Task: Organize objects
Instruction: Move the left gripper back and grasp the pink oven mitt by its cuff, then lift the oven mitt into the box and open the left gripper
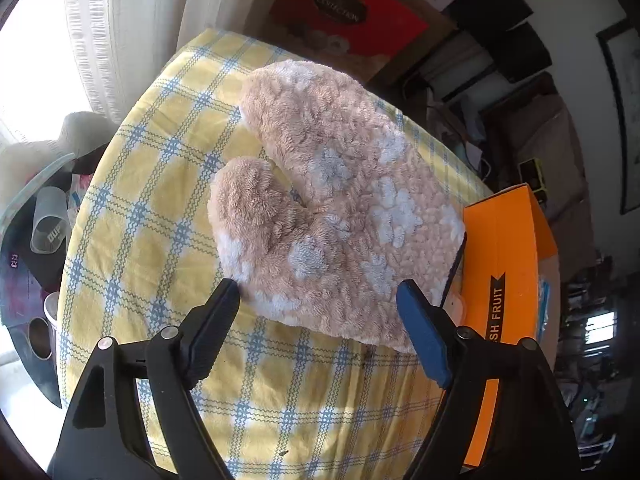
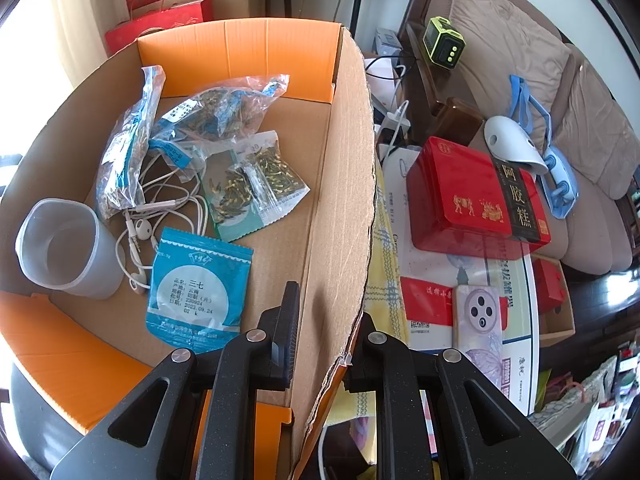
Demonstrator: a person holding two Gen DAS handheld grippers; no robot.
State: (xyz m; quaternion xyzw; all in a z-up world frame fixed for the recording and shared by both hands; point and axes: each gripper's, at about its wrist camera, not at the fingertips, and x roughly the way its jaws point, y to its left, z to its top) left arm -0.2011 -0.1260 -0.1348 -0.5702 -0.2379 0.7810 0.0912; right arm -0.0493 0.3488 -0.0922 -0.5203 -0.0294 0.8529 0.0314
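A fluffy beige mitten (image 1: 332, 196) with pale flower patches lies on the yellow and blue checked cloth (image 1: 152, 208). My left gripper (image 1: 320, 312) is open and hovers at the mitten's near edge, one finger on each side. The orange cardboard box (image 1: 504, 276) stands right of the mitten. In the right wrist view my right gripper (image 2: 328, 320) is shut on the box's side flap (image 2: 344, 208). Inside the box lie a blue sachet (image 2: 196, 292), clear bags of herbs (image 2: 208, 128), white earphones (image 2: 160, 208) and a translucent cup (image 2: 64, 248).
Right of the box are a red tin (image 2: 472, 196), a phone (image 2: 478, 316), a white and blue massager (image 2: 520, 148) and a sofa (image 2: 520, 52). Left of the cloth, a lower table holds a plastic cup (image 1: 50, 220). Red gift boxes (image 1: 348, 12) stand behind.
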